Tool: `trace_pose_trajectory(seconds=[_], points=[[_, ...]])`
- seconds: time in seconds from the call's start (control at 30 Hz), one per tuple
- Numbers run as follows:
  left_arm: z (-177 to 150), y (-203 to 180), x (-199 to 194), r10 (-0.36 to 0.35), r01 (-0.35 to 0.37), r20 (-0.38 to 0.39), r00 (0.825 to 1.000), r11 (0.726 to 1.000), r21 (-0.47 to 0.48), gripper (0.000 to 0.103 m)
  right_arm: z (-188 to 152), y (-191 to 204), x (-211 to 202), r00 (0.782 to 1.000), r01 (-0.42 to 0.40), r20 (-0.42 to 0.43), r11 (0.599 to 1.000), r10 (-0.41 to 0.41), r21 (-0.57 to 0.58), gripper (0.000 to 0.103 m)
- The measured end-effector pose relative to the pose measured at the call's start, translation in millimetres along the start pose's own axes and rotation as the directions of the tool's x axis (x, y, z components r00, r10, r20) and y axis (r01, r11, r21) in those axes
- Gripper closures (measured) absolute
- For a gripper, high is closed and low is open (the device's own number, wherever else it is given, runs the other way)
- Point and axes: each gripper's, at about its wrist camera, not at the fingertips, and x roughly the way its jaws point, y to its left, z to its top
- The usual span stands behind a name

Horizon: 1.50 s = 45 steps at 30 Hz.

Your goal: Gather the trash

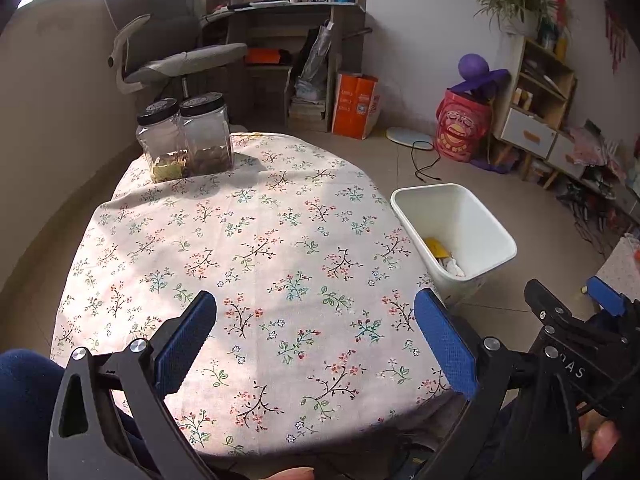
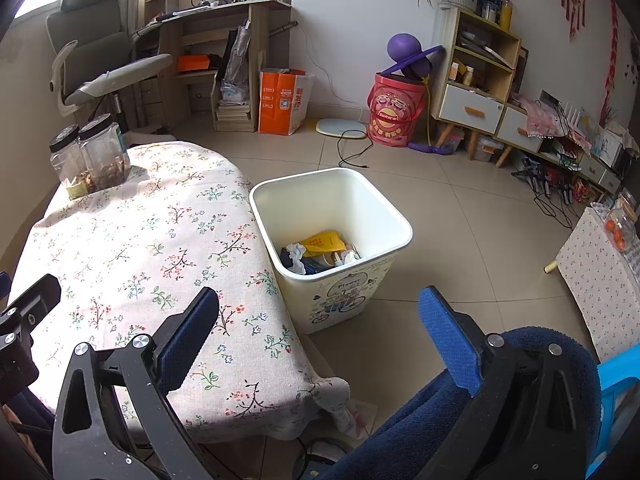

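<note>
A white waste bin stands on the floor at the table's right edge; it also shows in the left wrist view. Inside lie yellow, white and dark scraps of trash. My left gripper is open and empty above the near part of the floral tablecloth. My right gripper is open and empty over the table's near right corner, short of the bin. The right gripper also shows at the right edge of the left wrist view.
Two clear jars with black lids stand at the table's far left corner. An office chair, a desk, an orange bag and a red bucket lie beyond. A second cloth-covered table is at right.
</note>
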Motion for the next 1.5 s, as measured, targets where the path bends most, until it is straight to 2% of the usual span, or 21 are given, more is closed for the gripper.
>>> trace_pose_trajectory(seconds=[0.63, 1.5], points=[[-1.5, -1.6, 1.7, 0.025, -0.025, 0.002, 1.0, 1.0, 0.017, 0.007, -0.5, -2.2, -1.4, 1.0, 0.006, -0.001, 1.0, -0.006, -0.001, 0.007], [-3.7, -2.8, 3.7, 0.021, -0.021, -0.012, 1.0, 1.0, 0.009, 0.007, 0.1, -5.5, -1.8, 1.0, 0.004, -0.001, 1.0, -0.004, 0.0, 0.007]])
